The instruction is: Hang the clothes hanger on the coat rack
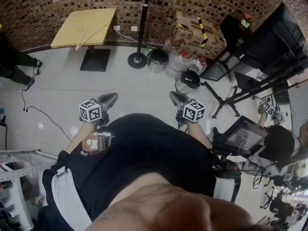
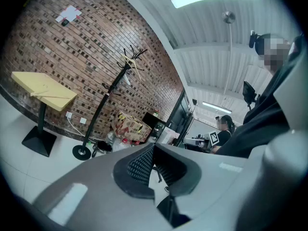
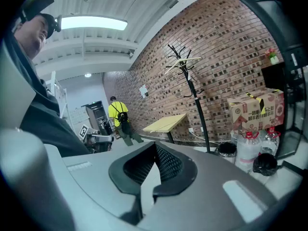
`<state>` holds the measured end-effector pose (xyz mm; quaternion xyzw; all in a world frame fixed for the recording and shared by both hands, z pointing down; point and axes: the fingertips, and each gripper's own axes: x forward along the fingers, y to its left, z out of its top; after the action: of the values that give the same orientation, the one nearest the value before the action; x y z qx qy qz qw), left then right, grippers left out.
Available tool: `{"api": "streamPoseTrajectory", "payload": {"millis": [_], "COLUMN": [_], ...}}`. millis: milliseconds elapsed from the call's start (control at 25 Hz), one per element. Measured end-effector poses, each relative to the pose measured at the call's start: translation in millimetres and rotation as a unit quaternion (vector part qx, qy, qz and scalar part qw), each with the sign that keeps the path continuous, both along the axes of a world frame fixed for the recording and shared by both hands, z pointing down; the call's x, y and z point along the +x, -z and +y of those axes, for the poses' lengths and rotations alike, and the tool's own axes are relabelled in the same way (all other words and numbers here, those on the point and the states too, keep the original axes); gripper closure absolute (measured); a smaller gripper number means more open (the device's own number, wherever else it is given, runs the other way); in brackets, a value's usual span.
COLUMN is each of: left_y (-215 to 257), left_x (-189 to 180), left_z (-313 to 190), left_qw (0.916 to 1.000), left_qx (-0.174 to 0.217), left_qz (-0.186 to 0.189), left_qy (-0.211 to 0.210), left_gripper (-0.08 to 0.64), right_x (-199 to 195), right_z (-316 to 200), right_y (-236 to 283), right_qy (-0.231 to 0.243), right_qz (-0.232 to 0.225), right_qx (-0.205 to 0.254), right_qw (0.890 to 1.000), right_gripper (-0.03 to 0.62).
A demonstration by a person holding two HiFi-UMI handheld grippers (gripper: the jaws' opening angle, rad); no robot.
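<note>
The black coat rack [image 1: 143, 23] stands on its round base by the brick wall, ahead of me. A pale wooden hanger [image 3: 183, 64] hangs on the rack's top hooks; the same hanger [image 2: 131, 64] also shows in the left gripper view. Another pale hanger [image 1: 91, 35] lies on the yellow table [image 1: 72, 28] to the left of the rack. My left gripper [image 1: 109, 99] and right gripper [image 1: 175, 98] are held close to my body, well short of the rack. Both are shut with nothing between the jaws. The shut left gripper [image 2: 153, 150] and the shut right gripper [image 3: 155, 150] each point towards the wall.
A taped cardboard box [image 1: 197, 32], several water bottles [image 1: 180, 61] and two black bins [image 1: 157, 57] crowd the floor right of the rack. Tripod legs [image 1: 219, 100] and a seated person [image 1: 281, 141] are at the right. A cable [image 1: 43, 114] runs across the floor at the left.
</note>
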<state>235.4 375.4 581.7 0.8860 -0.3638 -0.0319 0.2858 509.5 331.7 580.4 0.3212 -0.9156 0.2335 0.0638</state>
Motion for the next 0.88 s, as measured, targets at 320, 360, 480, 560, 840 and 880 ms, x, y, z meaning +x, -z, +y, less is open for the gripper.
{"api": "streamPoseTrajectory", "payload": {"millis": [320,360,480,560,840,880], "left_y": [-2.1,-1.7,-0.5,-0.7,-9.6,-12.0], "left_x": [40.9,40.8,38.7,35.4,15.5,12.6], "left_z": [-2.7,-4.0,-10.2,-15.2,-51.2,-59.3], "left_qw": [0.9999,0.9998,0.9998,0.9997,0.9996,0.9996], "left_qx": [-0.011,-0.013,-0.015,-0.018,-0.024,-0.023], "left_qz": [-0.009,-0.010,-0.014,-0.016,-0.001,0.003], "left_qy": [0.004,0.006,0.008,0.005,-0.011,-0.016], "left_gripper": [0.560,0.560,0.560,0.560,0.560,0.560], "right_x": [34.3,34.6,32.7,28.4,5.7,4.2], "right_z": [-12.8,-14.2,-20.5,-25.5,-49.6,-55.3], "right_y": [-7.3,-9.6,-14.6,-17.7,-23.1,-22.8], "right_qy": [0.009,0.010,0.011,0.010,0.001,-0.005], "right_qz": [-0.015,-0.017,-0.019,-0.021,-0.009,-0.005], "right_qx": [-0.007,-0.009,-0.013,-0.015,-0.023,-0.023], "right_qw": [1.000,1.000,1.000,1.000,1.000,1.000], "right_gripper": [0.578,0.578,0.578,0.578,0.578,0.578]}}
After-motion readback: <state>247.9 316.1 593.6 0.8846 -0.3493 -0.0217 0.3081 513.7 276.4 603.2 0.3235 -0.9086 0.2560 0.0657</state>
